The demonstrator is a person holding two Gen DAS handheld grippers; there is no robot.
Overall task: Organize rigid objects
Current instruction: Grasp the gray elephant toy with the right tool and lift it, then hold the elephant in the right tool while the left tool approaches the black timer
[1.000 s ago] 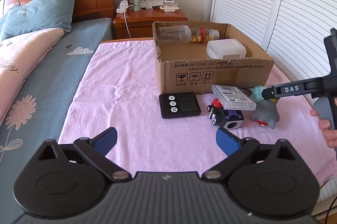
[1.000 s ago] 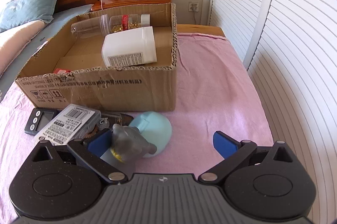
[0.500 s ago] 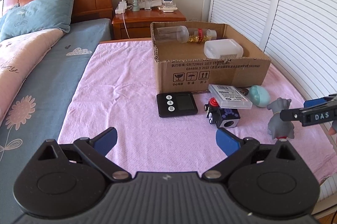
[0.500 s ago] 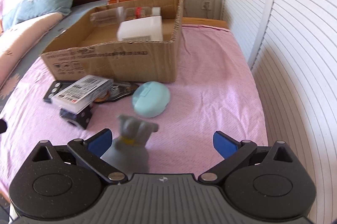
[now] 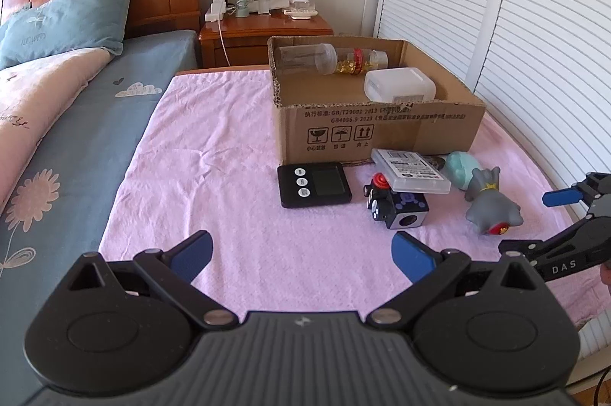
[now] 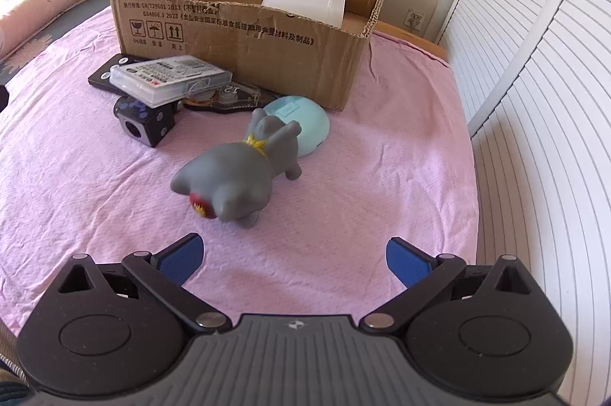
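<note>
A grey toy animal (image 6: 236,177) with a yellow collar lies on the pink cloth, its head against a teal round case (image 6: 309,123). My right gripper (image 6: 296,255) is open just behind it, not touching; it also shows at the right edge as the right gripper (image 5: 534,221). Left of the toy (image 5: 490,203) sit a black cube (image 5: 397,207), a clear labelled case (image 5: 410,171) propped on the cube, and a black timer (image 5: 313,184). My left gripper (image 5: 301,253) is open over bare cloth, well short of them. The cardboard box (image 5: 378,131) holds a clear bottle (image 5: 309,58) and a white container (image 5: 399,85).
A dark tape dispenser (image 6: 229,95) lies against the box front. White louvred doors (image 5: 534,43) run along the right, close to the cloth's edge. A wooden nightstand (image 5: 263,28) stands behind the box. Blue bedding and a pillow (image 5: 68,32) lie to the left.
The grey toy has come away from the box front and now lies tipped on the cloth. My right gripper has drawn back from it toward the right edge. The left gripper barely moved.
</note>
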